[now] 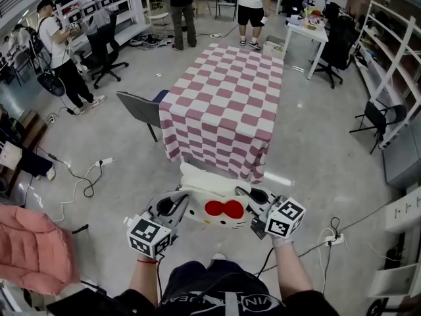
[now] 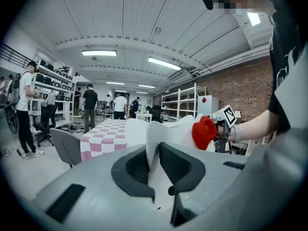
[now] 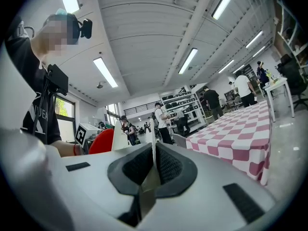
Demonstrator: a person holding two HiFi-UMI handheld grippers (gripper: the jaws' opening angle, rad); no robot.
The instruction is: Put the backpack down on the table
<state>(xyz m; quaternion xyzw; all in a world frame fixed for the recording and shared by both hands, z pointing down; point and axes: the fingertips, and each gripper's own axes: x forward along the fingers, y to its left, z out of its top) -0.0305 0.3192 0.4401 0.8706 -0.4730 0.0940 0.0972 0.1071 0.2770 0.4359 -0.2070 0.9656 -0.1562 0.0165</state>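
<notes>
The person is standing short of the table (image 1: 223, 104), which is draped in a pink-and-white checked cloth. They are carrying the backpack (image 1: 209, 199) out in front, over the floor and not yet above the tabletop. It is a soft white bag with a red bow (image 1: 223, 209) on its face, and it is hanging between the two tools rather than resting on anything. The left gripper (image 1: 177, 206) is pinching the bag's left side; in the left gripper view its jaws are pressing together on a thin upright fold of white fabric. The right gripper (image 1: 255, 201) is doing the same on the opposite side, its jaws clamping a narrow white edge. Gripping both sides is probably sharing the weight and stopping the limp bag from swinging or folding, and it is leaving the bow facing up. A grey chair (image 1: 139, 107) is standing at the table's left side, out of the straight path. By my judgement the carry is under way and the setting-down is not yet begun. The bag is going to need bringing forward over the near edge and lowering until the cloth is taking its weight. Only then should both sides be released together, since freeing one side early could let it tip or slide off.
</notes>
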